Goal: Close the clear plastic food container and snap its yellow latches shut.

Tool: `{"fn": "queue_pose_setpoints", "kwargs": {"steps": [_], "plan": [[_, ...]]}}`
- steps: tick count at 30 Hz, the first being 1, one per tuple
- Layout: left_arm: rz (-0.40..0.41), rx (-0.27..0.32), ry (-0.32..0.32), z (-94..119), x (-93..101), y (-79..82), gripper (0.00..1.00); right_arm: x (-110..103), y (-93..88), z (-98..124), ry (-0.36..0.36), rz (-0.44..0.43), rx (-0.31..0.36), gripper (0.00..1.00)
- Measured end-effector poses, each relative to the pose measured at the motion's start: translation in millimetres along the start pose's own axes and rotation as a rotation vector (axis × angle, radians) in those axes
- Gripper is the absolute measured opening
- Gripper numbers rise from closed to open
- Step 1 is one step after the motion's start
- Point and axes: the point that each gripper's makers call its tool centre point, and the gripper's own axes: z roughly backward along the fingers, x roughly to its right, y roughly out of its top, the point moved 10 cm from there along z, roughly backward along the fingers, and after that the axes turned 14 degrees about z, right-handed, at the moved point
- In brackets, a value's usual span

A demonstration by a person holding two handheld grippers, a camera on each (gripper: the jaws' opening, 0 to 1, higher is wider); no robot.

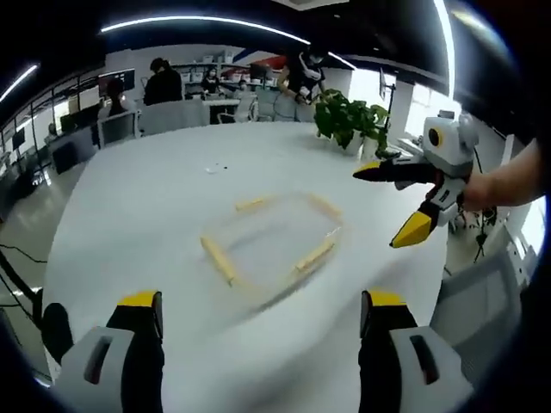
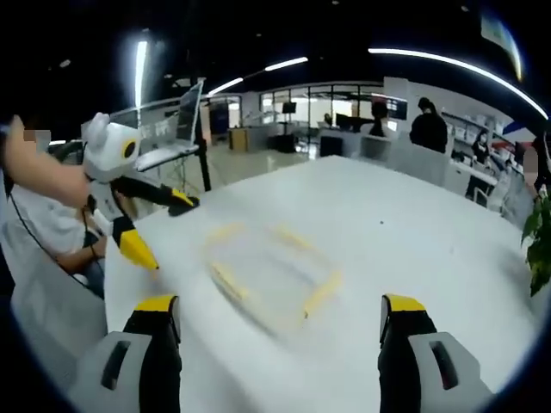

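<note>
The container lies on the table, before a potted plant.

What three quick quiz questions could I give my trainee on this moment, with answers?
1. True or false: the right gripper is clamped on the container.
2. What colour are the container's latches?
3. The potted plant stands: A) on the white table; B) on the floor; C) inside the container.

Key:
1. False; its fingers are spread, apart from the container.
2. Yellow.
3. A.
</note>
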Motion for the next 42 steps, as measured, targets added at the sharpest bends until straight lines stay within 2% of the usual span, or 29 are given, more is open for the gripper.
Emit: {"fn": "queue_pose_setpoints", "kwargs": {"steps": [3,9,17,20,34,42], "plan": [[0.025,0.03,0.0,4.8,-0.8,-2.8,0.96,-2.2,-0.1,2.3,-0.004,-0.015,0.003,0.97],[0.168,0.107,-0.019,13.2,-1.2,-11.2,0.96,-5.5,0.7,10.8,-0.026,-0.065,0.028,0.97],[0.214,0.113,-0.013,26.1,-2.7,-25.9,0.96,-12.1,-1.6,18.9,-0.045,-0.094,0.052,0.96],[0.241,0.136,-0.016,32.8,-2.6,-29.2,0.96,-15.9,-2.8,22.5,-0.051,-0.109,0.068,0.95],[0.253,0.167,-0.033,56.4,-0.5,-40.0,0.94,-34.3,-6.3,44.1,-0.067,-0.123,0.084,0.95],[0.245,0.177,-0.039,69.8,1.5,-48.1,0.94,-49.6,-6.5,55.7,-0.053,-0.098,0.08,0.94]]}}
